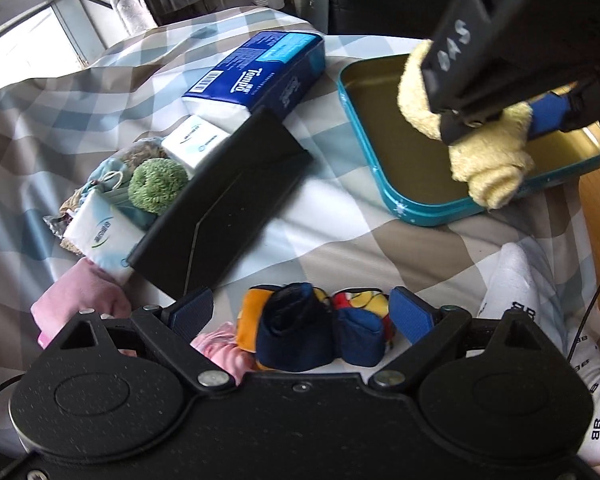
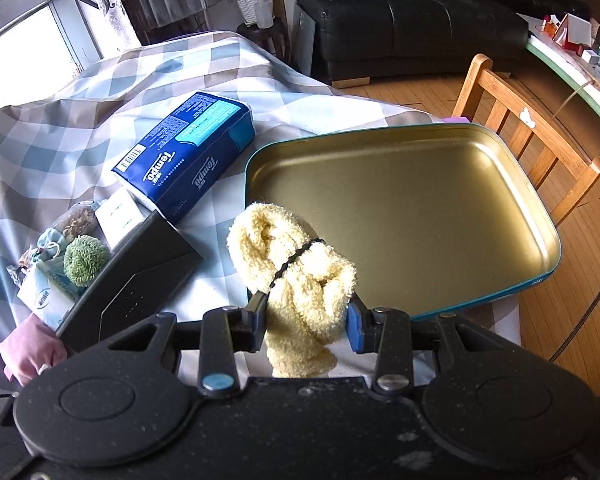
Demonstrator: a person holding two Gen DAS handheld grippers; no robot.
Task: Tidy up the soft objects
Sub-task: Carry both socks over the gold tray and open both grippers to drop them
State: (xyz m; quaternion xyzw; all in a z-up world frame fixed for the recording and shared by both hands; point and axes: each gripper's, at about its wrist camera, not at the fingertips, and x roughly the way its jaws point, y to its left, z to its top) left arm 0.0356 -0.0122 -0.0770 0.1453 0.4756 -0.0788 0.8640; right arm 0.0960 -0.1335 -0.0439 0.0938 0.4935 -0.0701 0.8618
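Right tongs (image 2: pixel 307 322) grip the yellow sock roll (image 2: pixel 296 280); left tongs (image 1: pixel 302 314) wide, straddling navy socks (image 1: pixel 300 332).

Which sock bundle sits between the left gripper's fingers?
The navy roll with orange and red patches. The yellow fluffy one is in the right gripper; the pink ones lie left.

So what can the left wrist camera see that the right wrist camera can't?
Only the left wrist view shows the navy rolled socks between the open left gripper fingers, and a white sock. Only the right wrist view shows the wooden chair and black sofa. Both show the right gripper squeezing the fuzzy yellow sock, the teal tin, the Tempo tissue pack and the green pom-pom.
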